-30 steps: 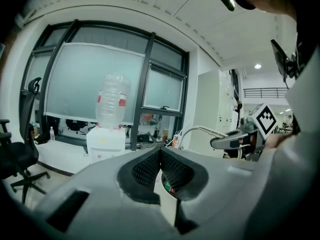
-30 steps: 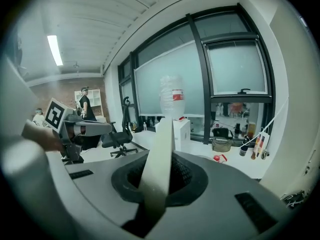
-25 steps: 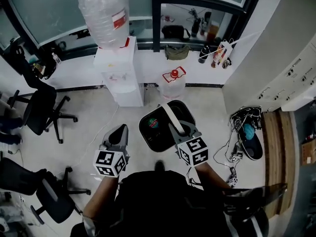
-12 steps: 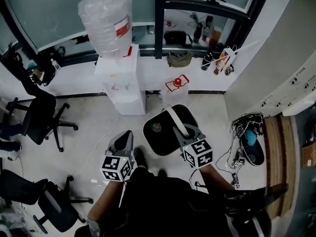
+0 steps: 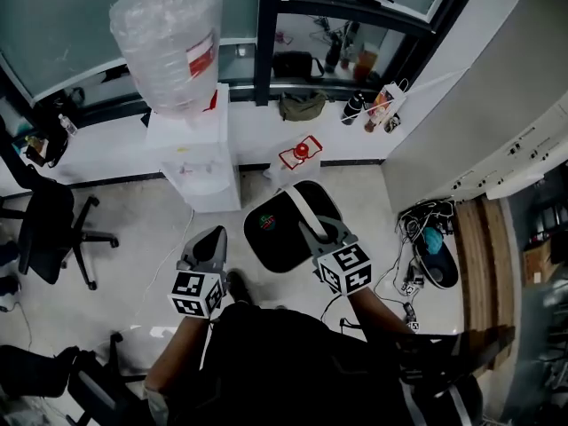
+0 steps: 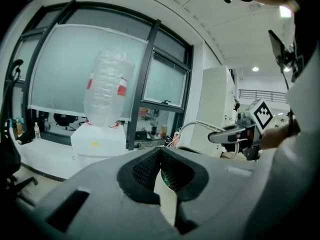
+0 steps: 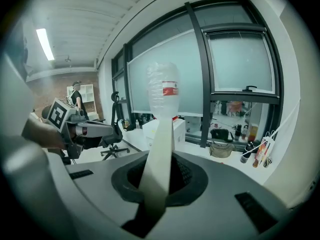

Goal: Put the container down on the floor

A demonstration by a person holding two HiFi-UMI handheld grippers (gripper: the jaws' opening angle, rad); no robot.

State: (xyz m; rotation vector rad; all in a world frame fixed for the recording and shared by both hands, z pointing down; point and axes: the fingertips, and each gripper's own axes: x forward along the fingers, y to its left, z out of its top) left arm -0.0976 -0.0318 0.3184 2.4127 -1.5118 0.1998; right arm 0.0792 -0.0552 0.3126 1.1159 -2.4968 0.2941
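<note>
A black container [image 5: 277,229] with a green and red mark on its top hangs by a white handle [image 5: 306,211] in the head view. My right gripper [image 5: 327,235] is shut on that handle. The handle [image 7: 161,159] runs as a pale strip up between the jaws in the right gripper view. Whether the container touches the floor [image 5: 142,238] I cannot tell. My left gripper [image 5: 208,245] is held left of the container and apart from it. Its jaws are together with only a thin pale slit [image 6: 166,196] between them, and nothing is gripped.
A white water dispenser [image 5: 188,149] with a big clear bottle [image 5: 166,38] stands ahead by the window. A small clear bin with a red lid [image 5: 300,156] is just beyond the container. An office chair [image 5: 49,224] is at the left, with cables and shoes [image 5: 428,248] at the right by a cabinet [image 5: 484,105].
The view has swung, so the dispenser and the chairs now sit further left. The container still hangs from my right gripper. A shoe now shows beside my left gripper.
</note>
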